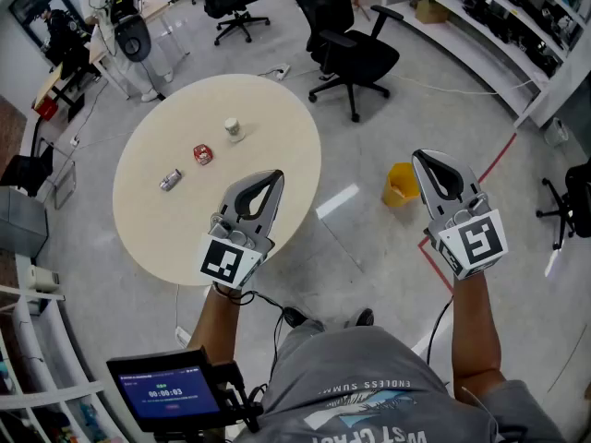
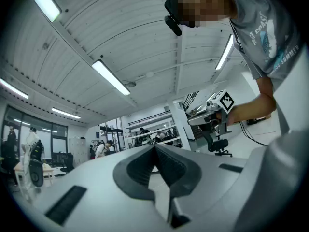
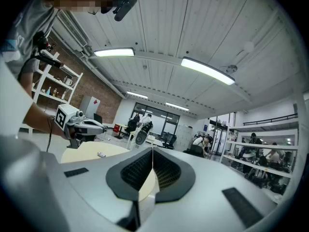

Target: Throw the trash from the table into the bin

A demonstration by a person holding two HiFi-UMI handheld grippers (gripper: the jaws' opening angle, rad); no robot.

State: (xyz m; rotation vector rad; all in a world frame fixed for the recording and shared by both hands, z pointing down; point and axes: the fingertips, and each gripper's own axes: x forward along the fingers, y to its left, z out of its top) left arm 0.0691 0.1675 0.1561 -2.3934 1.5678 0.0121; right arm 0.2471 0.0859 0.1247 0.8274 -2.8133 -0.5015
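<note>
- Neither tool holds anything. The left gripper hangs over the near edge of the table with its jaws pressed together on nothing. The right gripper is off the table's right side, above the floor, with its jaws likewise together.
- 3 pieces of trash lie on the table, well apart from each other: a small cup toward the far side, a red wrapper-like piece near the middle, and a crushed can toward the left side.
- The step in hand looks like the first reach. To do it well, spread the left jaws before coming down, take 1 piece at a time and straddle it squarely. The cup may tip or crush, so close gently.
- The yellow bin stands on the floor, off the table's right edge. Whether anything lies in it cannot be told.
- The cup's inside is too small to read.
</note>
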